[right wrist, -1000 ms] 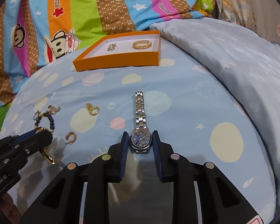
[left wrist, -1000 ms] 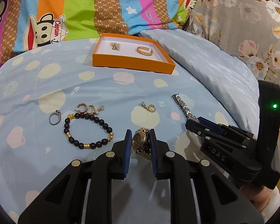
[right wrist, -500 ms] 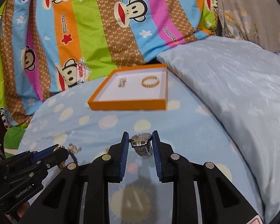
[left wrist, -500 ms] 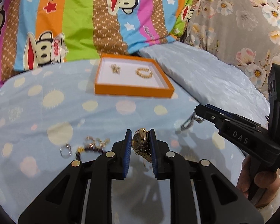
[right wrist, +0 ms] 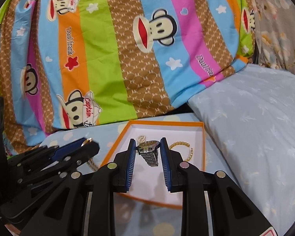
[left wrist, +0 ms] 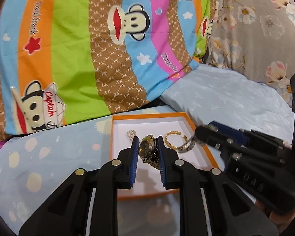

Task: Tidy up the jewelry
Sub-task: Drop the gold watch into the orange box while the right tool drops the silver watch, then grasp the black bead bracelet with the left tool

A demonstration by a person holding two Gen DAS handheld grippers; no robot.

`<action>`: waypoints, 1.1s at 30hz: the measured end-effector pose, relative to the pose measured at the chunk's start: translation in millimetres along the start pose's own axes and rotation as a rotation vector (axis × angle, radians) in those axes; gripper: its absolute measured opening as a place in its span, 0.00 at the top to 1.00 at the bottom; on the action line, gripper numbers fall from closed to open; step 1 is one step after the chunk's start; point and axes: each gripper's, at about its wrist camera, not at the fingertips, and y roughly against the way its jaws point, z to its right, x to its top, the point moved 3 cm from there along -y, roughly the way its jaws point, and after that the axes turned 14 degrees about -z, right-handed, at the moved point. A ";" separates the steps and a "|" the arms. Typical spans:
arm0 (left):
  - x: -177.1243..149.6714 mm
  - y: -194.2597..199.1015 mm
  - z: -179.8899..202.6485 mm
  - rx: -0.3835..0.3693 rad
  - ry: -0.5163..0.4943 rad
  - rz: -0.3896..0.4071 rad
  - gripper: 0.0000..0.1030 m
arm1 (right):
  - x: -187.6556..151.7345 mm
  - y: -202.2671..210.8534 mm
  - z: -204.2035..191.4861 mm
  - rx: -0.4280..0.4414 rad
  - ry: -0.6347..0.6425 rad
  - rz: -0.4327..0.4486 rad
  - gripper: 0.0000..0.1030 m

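**Watches held over the orange tray**

Gold watch (left wrist: 147,149) sits clamped by its case between the blue pads of the left gripper (left wrist: 147,145), its gold link band hanging down below the fingers. This gripper hangs over the orange tray (left wrist: 110,137), which lies on a pale blue spotted sheet (left wrist: 39,157) with a striped cartoon-monkey blanket (left wrist: 78,49) bunched up behind it. On the tray's white floor lie a small pearl piece (left wrist: 131,133), partly hidden behind the left finger, and a gold chain bracelet (left wrist: 172,138), to the right of the held watch.

The right gripper (right wrist: 148,147) is clenched on a silver watch (right wrist: 149,146), gripping the case from both sides while a dark steel band dangles below. From the right wrist view this watch also hangs above the tray (right wrist: 116,143), with the bracelet (right wrist: 182,145) just to its right on the tray floor and the pearl piece (right wrist: 141,137) peeking out behind the left finger.

Each gripper shows in the other's camera: the right gripper (left wrist: 203,133) reaches in from the right over the tray's right rim, its silver band (left wrist: 186,146) trailing off its tip, and the left gripper (right wrist: 89,141) comes in from the left beside the tray's left rim. A pale blue pillow (right wrist: 255,118) lies to the right of the tray.
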 end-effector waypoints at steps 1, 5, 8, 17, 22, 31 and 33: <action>2.2 -16.9 -2.7 0.004 0.008 -0.028 0.82 | -1.6 -10.4 4.1 -0.006 -0.006 -0.022 0.77; -10.1 -61.4 -8.4 0.013 0.007 -0.122 0.82 | -22.1 -45.3 26.9 -0.030 -0.050 -0.118 0.76; -22.3 -72.7 -10.1 0.017 0.006 -0.139 0.82 | -37.5 -56.3 39.9 -0.040 -0.075 -0.158 0.76; -37.4 -49.2 -17.8 0.033 0.033 -0.103 0.54 | -59.1 -27.4 42.0 -0.103 -0.064 -0.101 0.73; -55.8 -5.9 -29.9 0.021 0.061 -0.071 0.45 | -85.2 8.6 40.4 -0.087 -0.088 -0.065 0.66; -135.3 54.4 -46.2 0.077 0.124 -0.079 0.43 | -163.4 38.7 19.5 -0.045 -0.111 -0.120 0.65; -154.1 62.3 -46.1 0.077 0.140 -0.091 0.43 | -178.7 41.7 11.4 -0.048 -0.099 -0.135 0.65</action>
